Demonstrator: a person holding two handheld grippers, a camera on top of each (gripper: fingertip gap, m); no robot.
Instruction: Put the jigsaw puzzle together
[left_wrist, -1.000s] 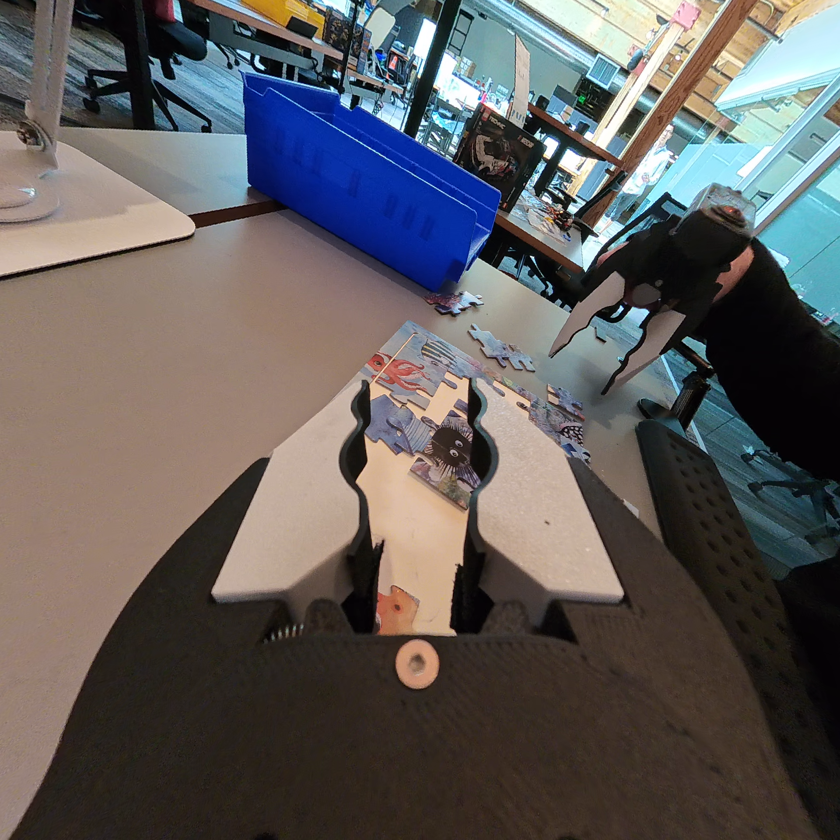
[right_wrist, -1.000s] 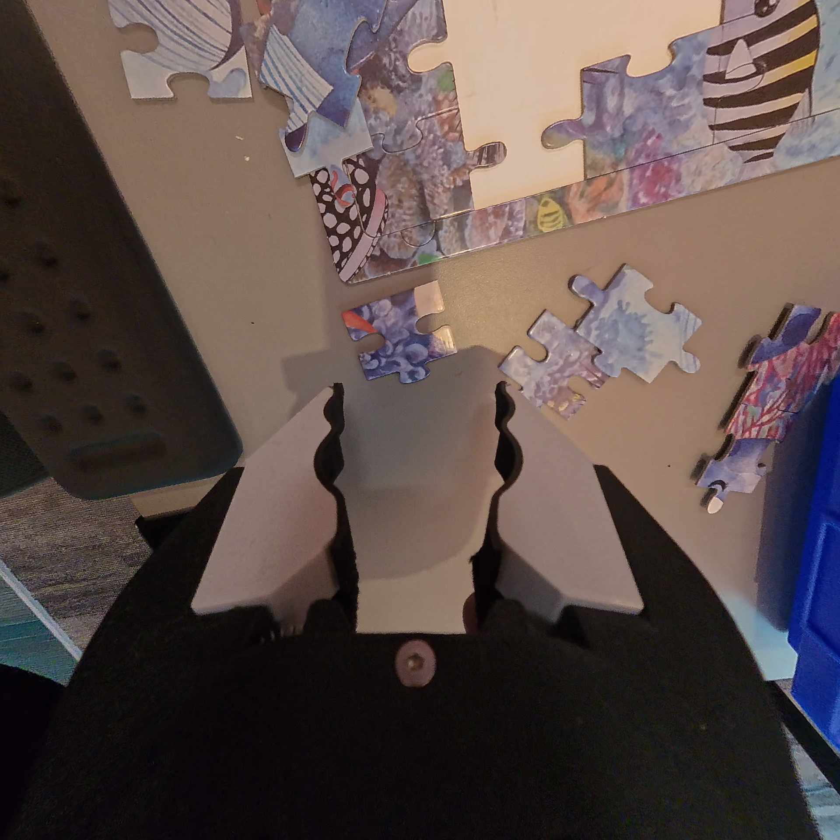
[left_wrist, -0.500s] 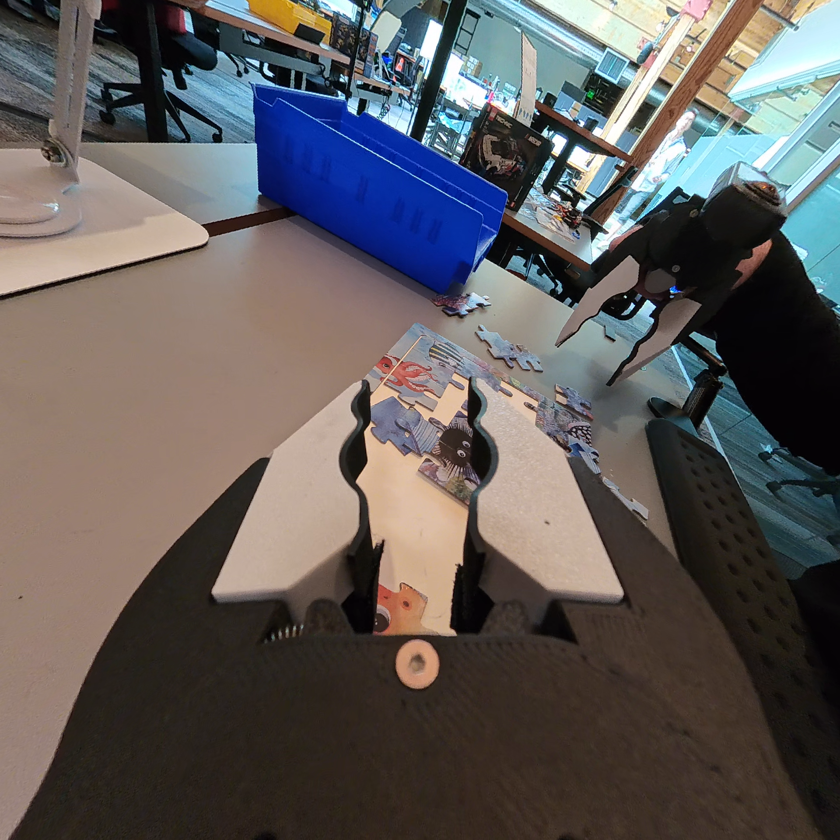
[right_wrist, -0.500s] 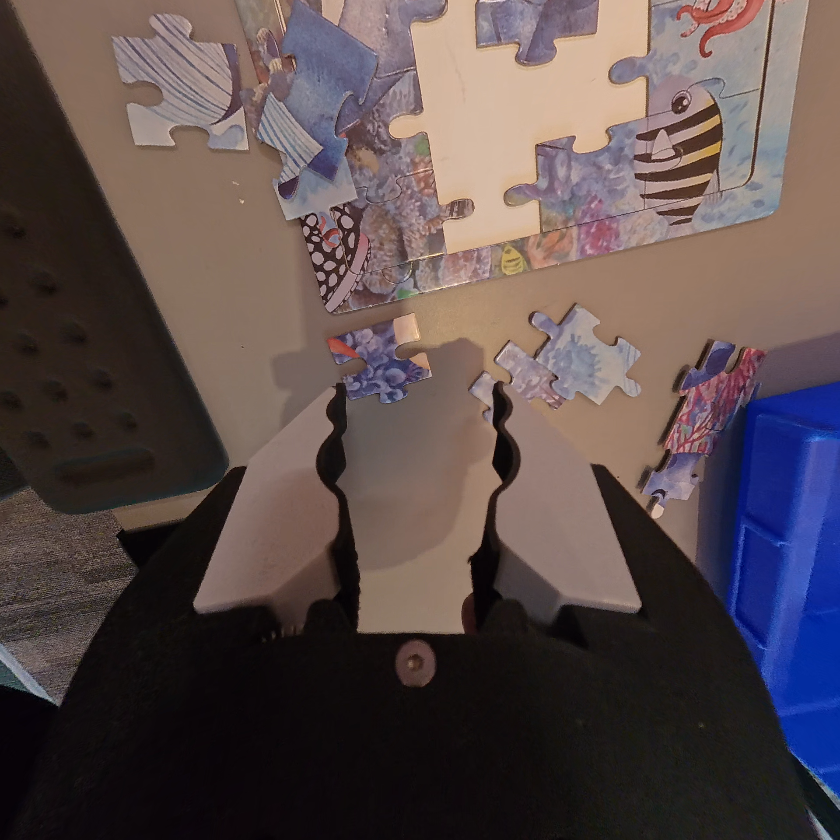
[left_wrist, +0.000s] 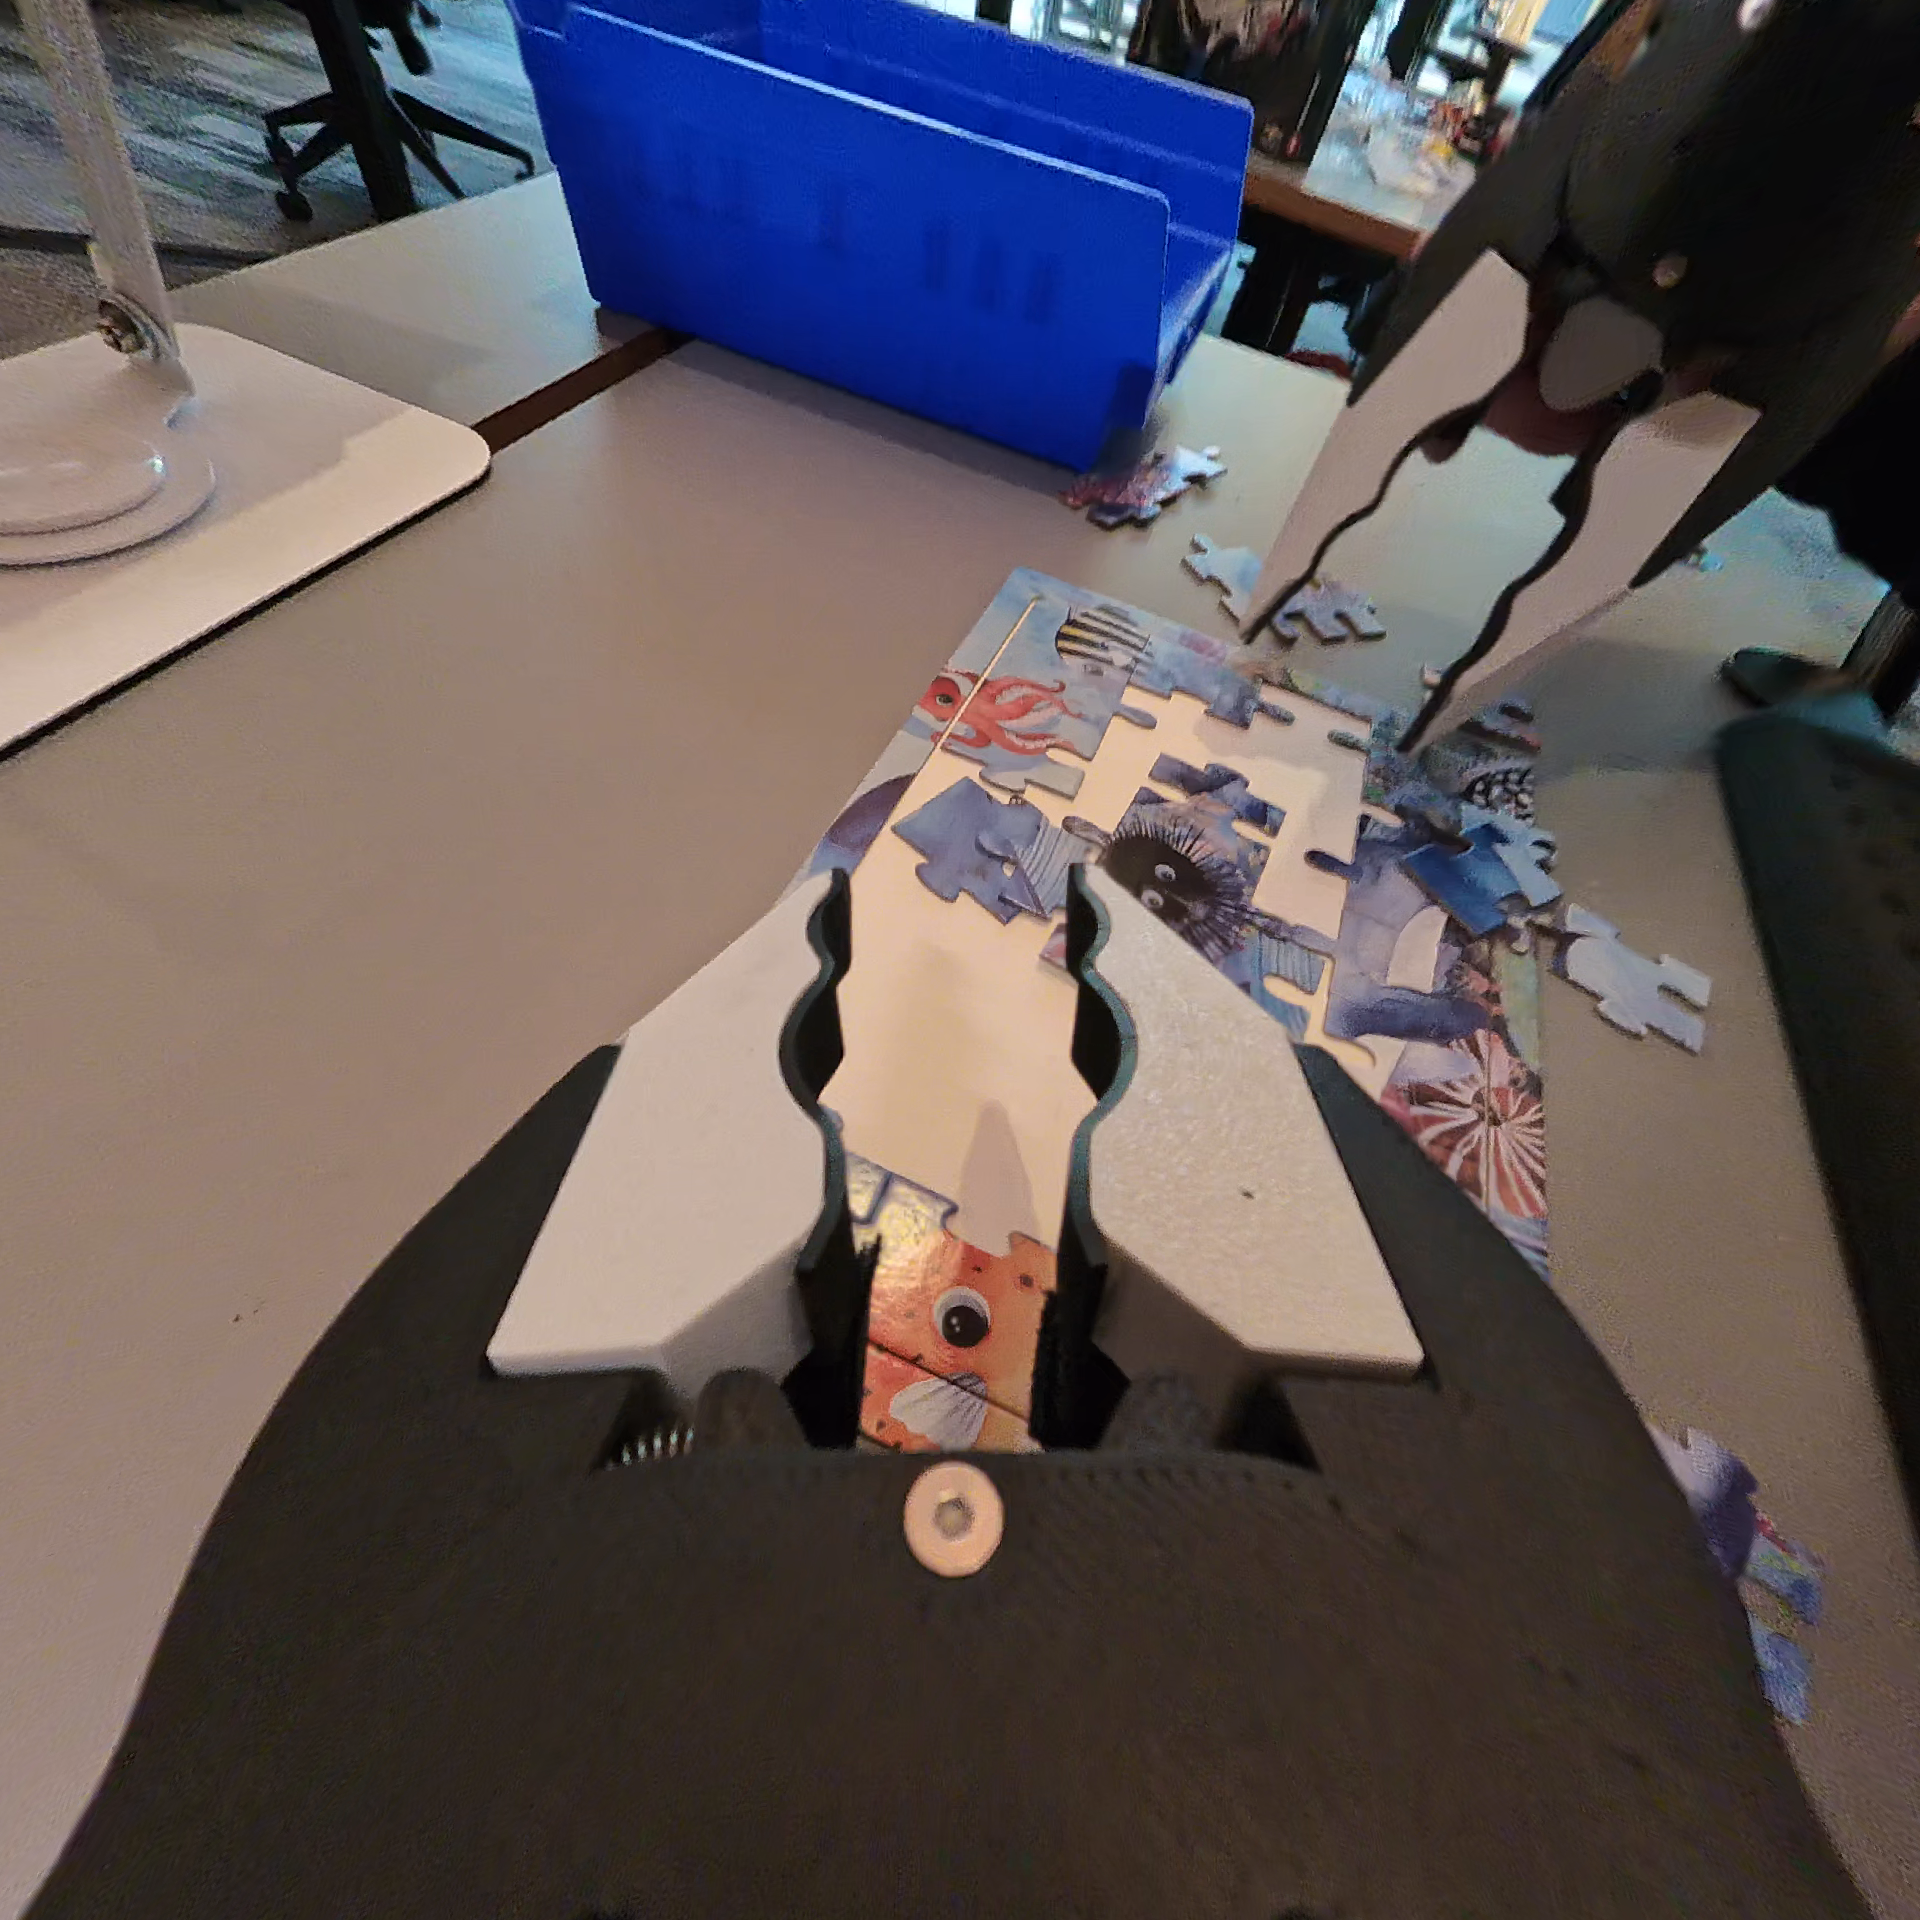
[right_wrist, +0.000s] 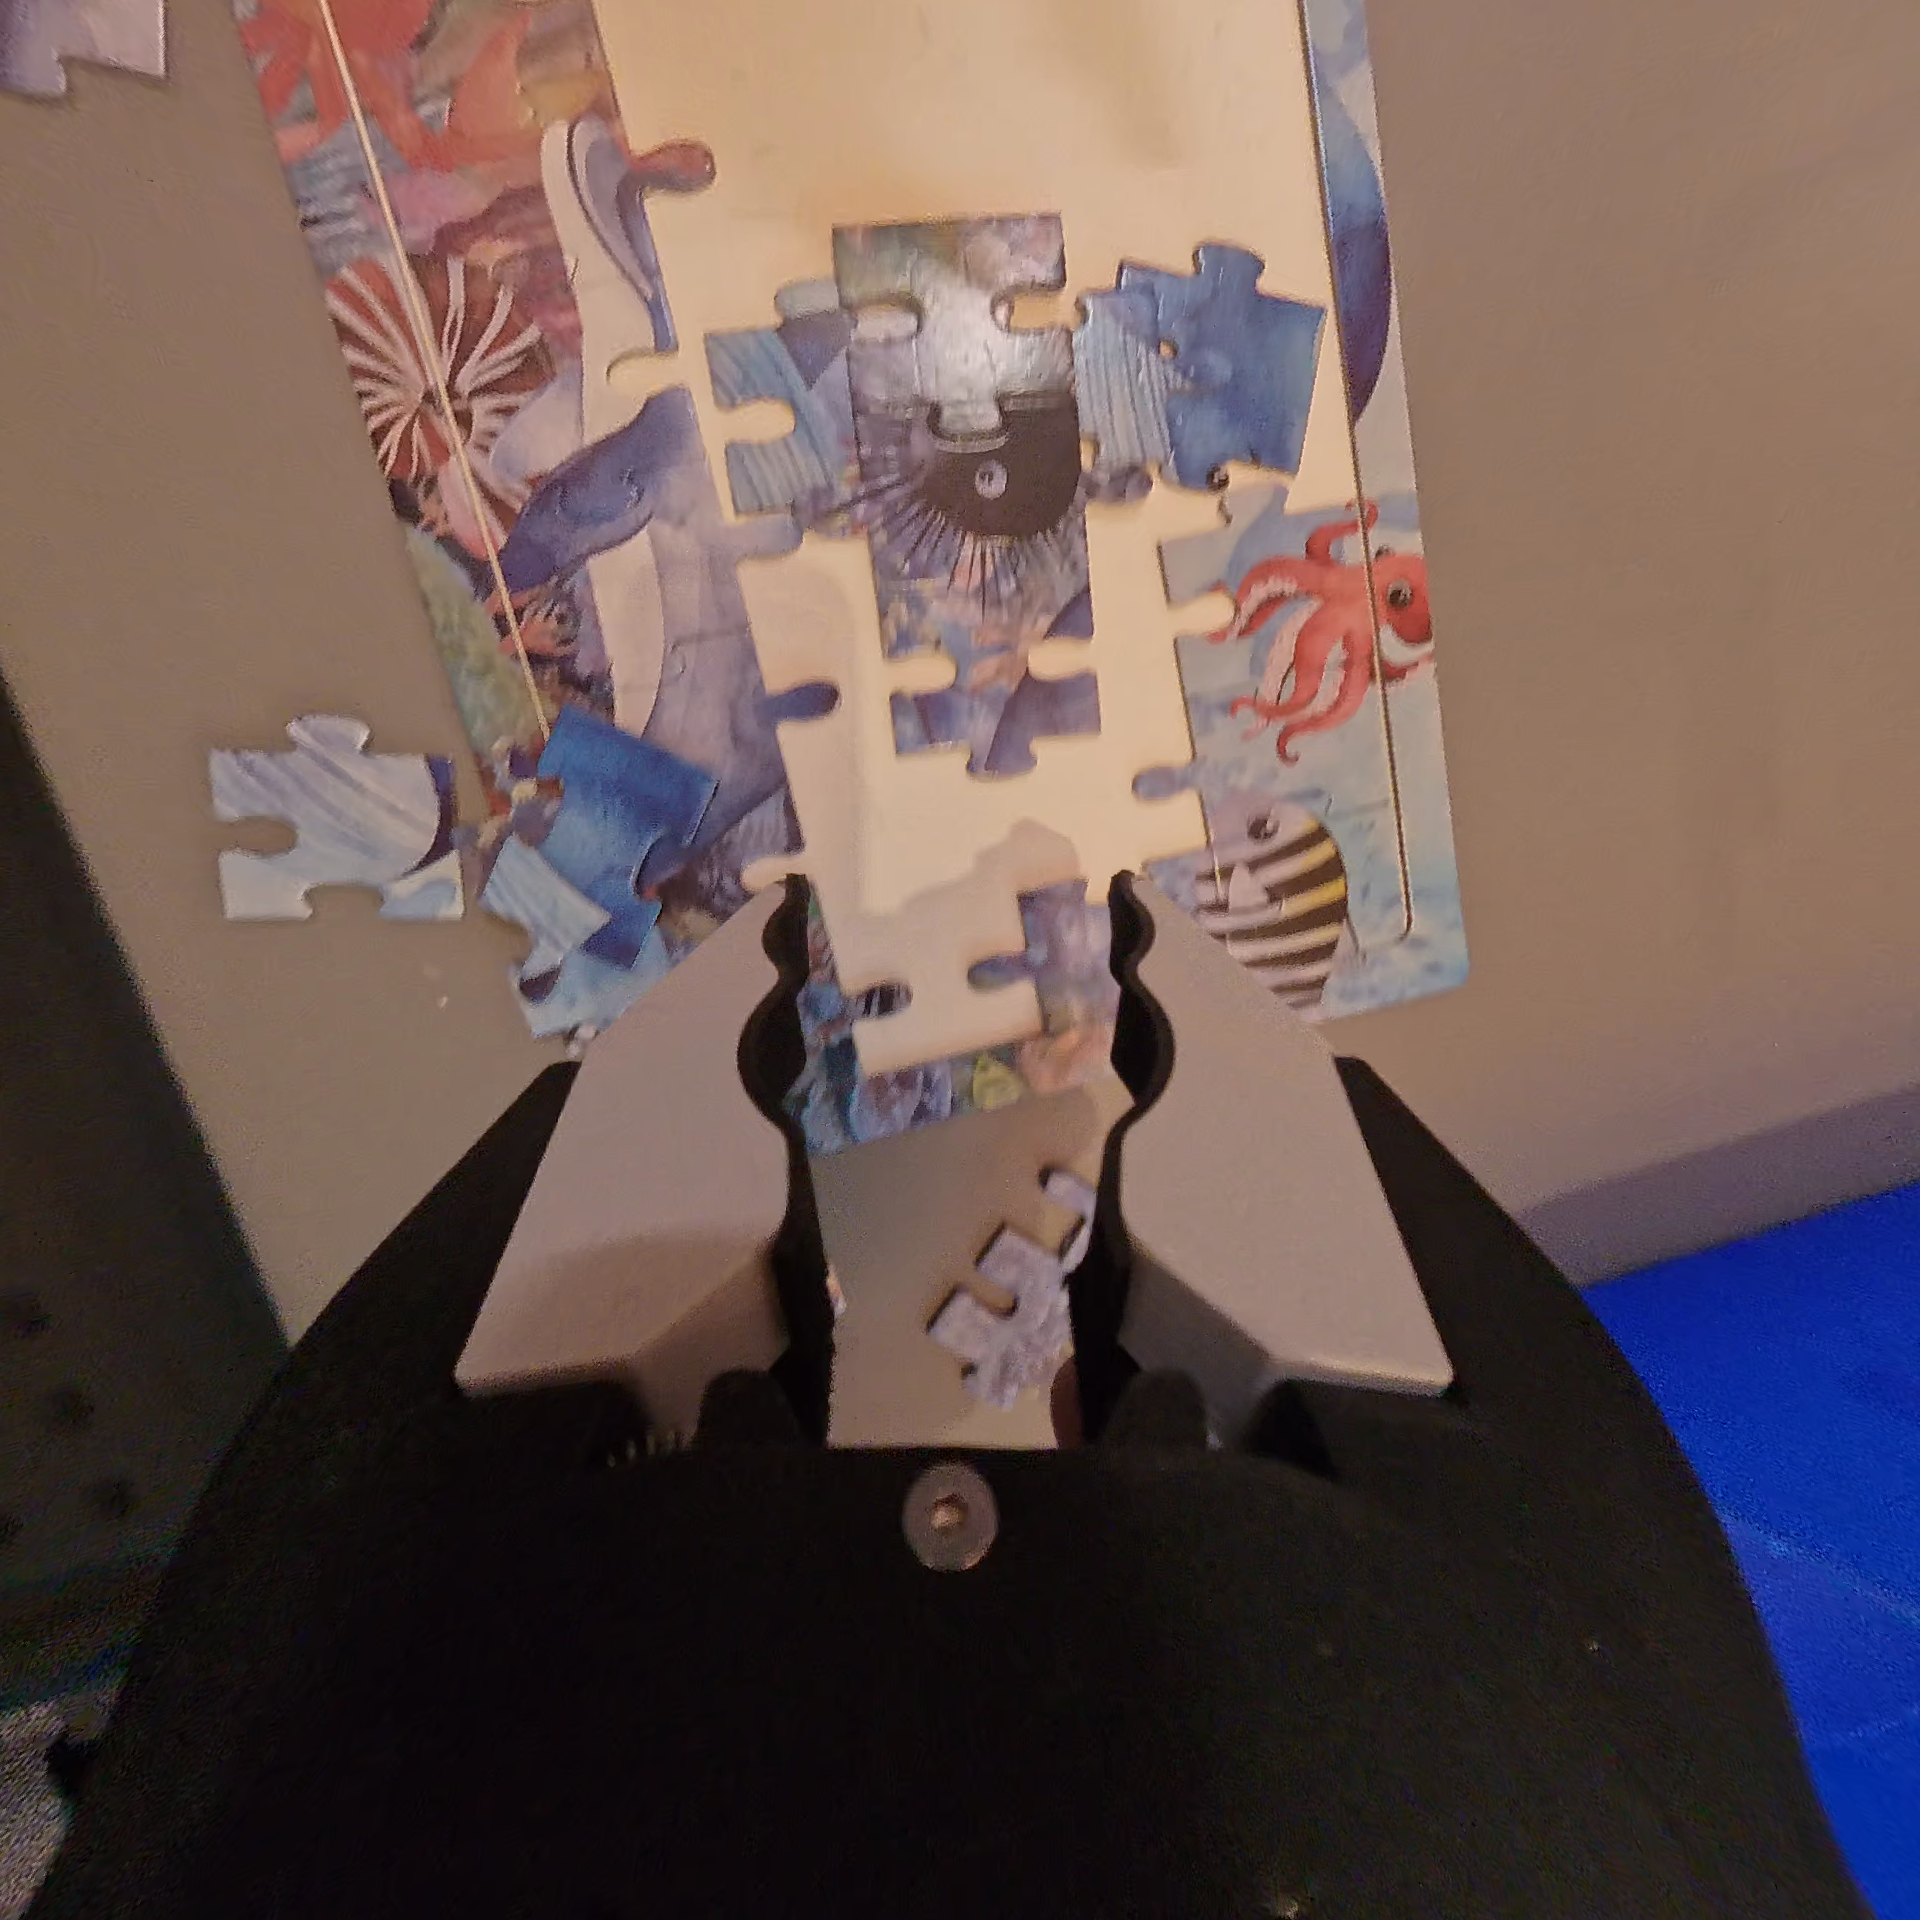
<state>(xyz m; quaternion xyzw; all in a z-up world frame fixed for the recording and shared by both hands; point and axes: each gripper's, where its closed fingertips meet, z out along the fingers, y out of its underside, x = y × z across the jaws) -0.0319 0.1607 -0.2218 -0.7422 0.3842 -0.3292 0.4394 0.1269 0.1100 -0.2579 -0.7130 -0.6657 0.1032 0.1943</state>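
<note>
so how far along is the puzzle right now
Done: the border and an urchin cluster sit in the puzzle tray. In hand: nothing; left gripper and right gripper are open. Left: bare gaps, plus loose pieces like the pale blue piece outside.

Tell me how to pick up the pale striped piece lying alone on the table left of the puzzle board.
Come straight down on the pale striped piece with the right gripper, open now. It lies flat, clear of the puzzle board, so probably pinch its top and bottom straight edges rather than the knobbed ends.
</note>
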